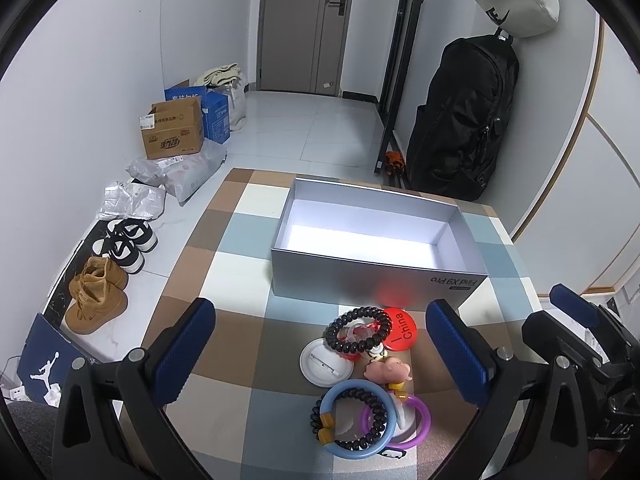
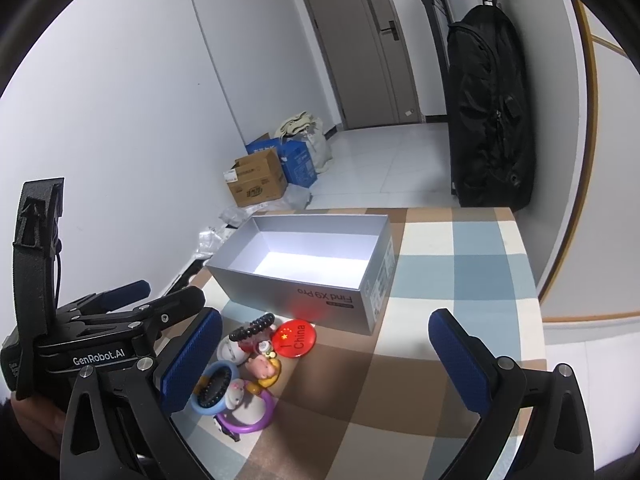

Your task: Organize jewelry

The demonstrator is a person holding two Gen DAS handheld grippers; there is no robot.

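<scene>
An open grey box (image 1: 376,264) stands empty on the checked tablecloth, also in the right wrist view (image 2: 304,300). In front of it lies a pile of trinkets: a black bead bracelet (image 1: 357,330), a red "I China" badge (image 1: 400,328) (image 2: 295,338), a white badge (image 1: 326,364), a pink pig charm (image 1: 388,372) (image 2: 262,368), a blue ring (image 1: 356,416) (image 2: 212,392) around a black bracelet, and a purple ring (image 1: 416,420) (image 2: 248,420). My left gripper (image 1: 320,356) is open above the pile. My right gripper (image 2: 324,364) is open, just right of the pile.
The table (image 2: 460,264) ends at the far and right edges. On the floor to the left are shoes (image 1: 120,244), boots (image 1: 96,296), cardboard boxes (image 1: 172,132) and plastic bags. A black backpack (image 1: 460,116) hangs at the back right.
</scene>
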